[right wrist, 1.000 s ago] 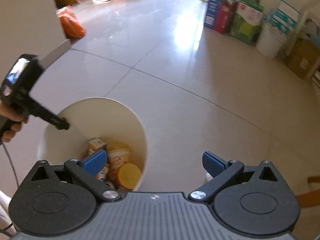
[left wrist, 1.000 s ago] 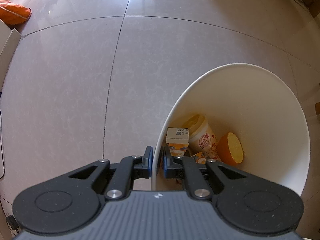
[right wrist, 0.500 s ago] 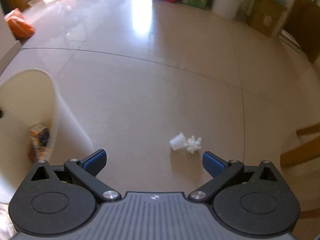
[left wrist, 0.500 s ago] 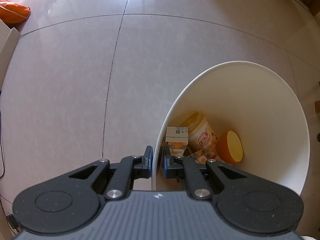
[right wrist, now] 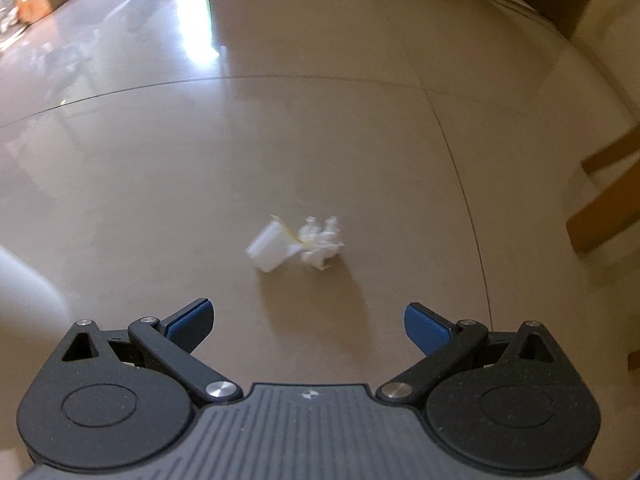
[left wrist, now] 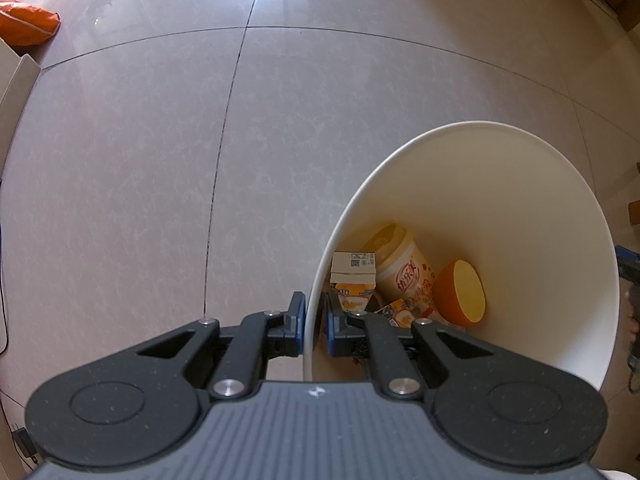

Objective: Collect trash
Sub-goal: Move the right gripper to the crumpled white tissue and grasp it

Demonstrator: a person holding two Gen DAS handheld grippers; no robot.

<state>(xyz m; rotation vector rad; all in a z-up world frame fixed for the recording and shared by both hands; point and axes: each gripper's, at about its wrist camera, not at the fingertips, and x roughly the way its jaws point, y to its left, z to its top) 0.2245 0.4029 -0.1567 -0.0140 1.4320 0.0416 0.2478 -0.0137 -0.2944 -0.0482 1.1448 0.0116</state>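
Two scraps, a small white cup (right wrist: 269, 249) and crumpled tissue (right wrist: 322, 242), now lie at twelve o'clock of the spread, descending right gripper (right wrist: 309, 322), while the left gripper (left wrist: 314, 322) pinches the bin (left wrist: 520, 240) rim

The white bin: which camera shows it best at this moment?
The left wrist view: the white bin fills its right side, mouth open, with cartons and a cup inside. The right wrist view catches only a blurred pale patch at its left edge, possibly the bin.
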